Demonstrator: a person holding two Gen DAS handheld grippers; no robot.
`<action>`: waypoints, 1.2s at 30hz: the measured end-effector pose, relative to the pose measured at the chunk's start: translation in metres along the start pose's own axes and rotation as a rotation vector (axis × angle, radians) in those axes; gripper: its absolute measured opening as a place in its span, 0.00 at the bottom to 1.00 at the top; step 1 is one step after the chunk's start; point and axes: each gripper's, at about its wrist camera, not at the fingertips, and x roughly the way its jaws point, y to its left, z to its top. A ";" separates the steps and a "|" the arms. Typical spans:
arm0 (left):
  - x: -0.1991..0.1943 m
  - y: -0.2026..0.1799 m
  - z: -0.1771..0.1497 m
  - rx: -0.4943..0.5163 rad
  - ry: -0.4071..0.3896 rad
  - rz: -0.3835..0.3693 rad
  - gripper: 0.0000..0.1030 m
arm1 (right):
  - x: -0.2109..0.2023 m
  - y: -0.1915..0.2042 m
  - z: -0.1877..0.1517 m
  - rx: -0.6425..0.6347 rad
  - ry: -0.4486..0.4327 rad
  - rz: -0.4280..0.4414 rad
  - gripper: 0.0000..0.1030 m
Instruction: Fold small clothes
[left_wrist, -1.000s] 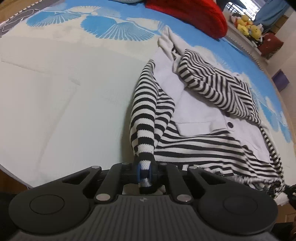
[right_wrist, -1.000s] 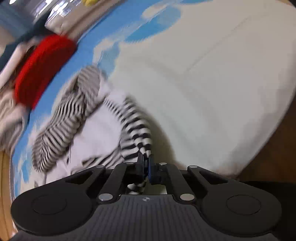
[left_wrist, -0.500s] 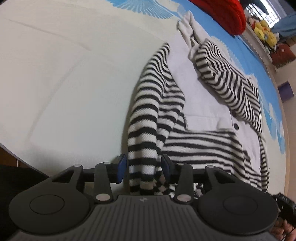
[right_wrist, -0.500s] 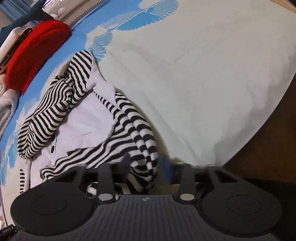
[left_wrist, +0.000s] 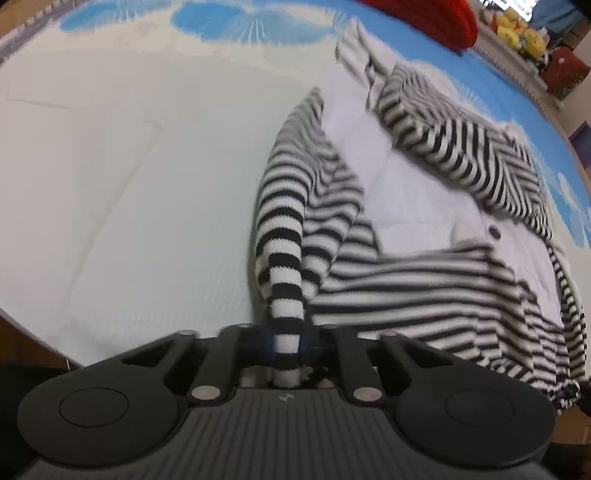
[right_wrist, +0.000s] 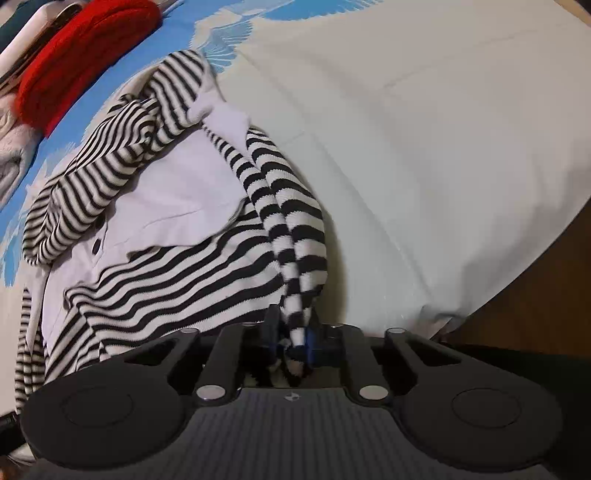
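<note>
On bed (left_wrist: 129, 184): one striped garment (left_wrist: 424, 280).

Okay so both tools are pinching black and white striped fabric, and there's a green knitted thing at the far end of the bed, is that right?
Not quite. The knitted thing at the far end of the bed is red, not green, as the right wrist view shows. The rest holds: the left tool and the right tool each have striped fabric between their closing jaws.

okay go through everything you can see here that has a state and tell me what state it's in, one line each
left gripper: closing, pinching the striped fabric.
right gripper: closing, pinching the striped fabric.
striped sweater: lying on the bed, partly folded, sleeve laid across its chest.
red garment: bunched beyond the sweater.
bed sheet: spread flat.
</note>
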 end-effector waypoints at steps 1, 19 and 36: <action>-0.006 -0.001 0.002 0.004 -0.040 0.015 0.09 | -0.003 0.002 0.000 -0.020 0.000 -0.017 0.08; -0.014 0.021 0.008 -0.150 -0.022 -0.103 0.72 | -0.006 -0.002 -0.003 0.006 -0.013 -0.019 0.16; 0.003 0.009 -0.003 -0.021 0.046 -0.058 0.11 | -0.010 0.006 -0.009 -0.053 -0.073 -0.021 0.10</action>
